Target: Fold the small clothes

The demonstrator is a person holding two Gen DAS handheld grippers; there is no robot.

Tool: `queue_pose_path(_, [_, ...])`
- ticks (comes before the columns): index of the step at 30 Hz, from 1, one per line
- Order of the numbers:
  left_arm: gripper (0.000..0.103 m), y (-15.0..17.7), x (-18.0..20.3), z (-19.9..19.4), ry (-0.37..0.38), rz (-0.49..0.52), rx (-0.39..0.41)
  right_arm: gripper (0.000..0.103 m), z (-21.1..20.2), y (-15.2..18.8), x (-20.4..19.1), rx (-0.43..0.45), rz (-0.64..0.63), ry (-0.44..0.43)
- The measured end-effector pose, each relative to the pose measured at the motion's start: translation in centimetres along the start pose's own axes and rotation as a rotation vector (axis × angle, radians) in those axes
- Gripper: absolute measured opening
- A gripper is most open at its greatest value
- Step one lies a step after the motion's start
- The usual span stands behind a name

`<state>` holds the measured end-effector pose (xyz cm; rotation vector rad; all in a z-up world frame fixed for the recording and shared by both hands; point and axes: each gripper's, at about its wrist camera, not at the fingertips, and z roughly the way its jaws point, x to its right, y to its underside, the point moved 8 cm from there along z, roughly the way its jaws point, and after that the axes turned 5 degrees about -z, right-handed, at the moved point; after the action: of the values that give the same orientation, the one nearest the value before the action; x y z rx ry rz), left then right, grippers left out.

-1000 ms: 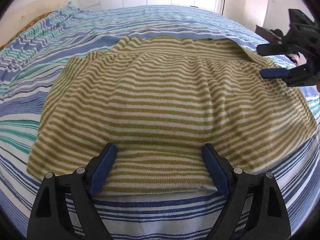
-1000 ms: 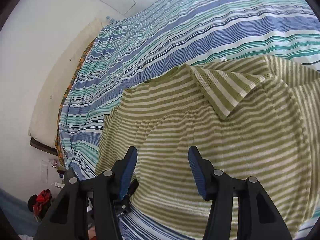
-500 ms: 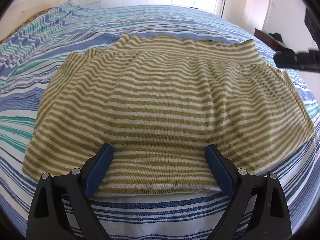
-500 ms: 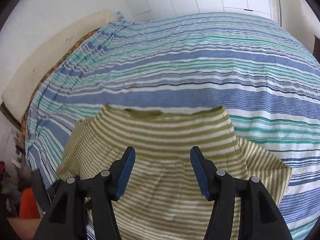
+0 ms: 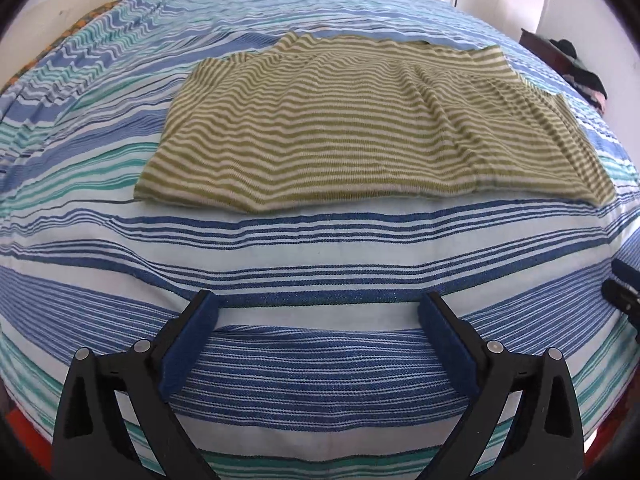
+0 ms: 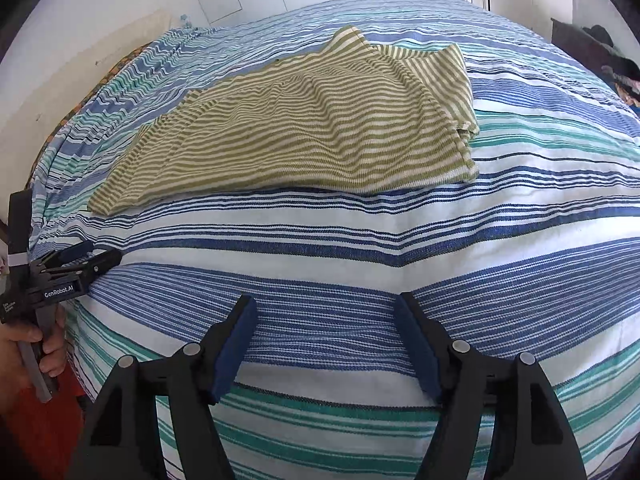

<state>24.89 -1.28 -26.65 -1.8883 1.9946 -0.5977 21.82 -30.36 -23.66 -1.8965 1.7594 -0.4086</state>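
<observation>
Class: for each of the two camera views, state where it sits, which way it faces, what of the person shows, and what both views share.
Left wrist: sits behind the open left tongs, faces across the bed to the shirt.
Right wrist: sits behind the open right tongs, faces the same way; the left hand shows.
Shared: shirt, bed.
</observation>
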Motion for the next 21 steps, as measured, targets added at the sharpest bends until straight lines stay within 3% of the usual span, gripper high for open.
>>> queue_pose_path(4, [0.102,0.43,0.33,1.16,-0.018,0.025,0.001,0.078,0.63,0.76,-0.8,0.062,-0.107,0.106])
queue_pose_path(21, [0.102,0.67,0.5,1.24,-0.029,0.035,0.03,0.081,0.85,0.77,-1.04,0.102,-0.09,0.123])
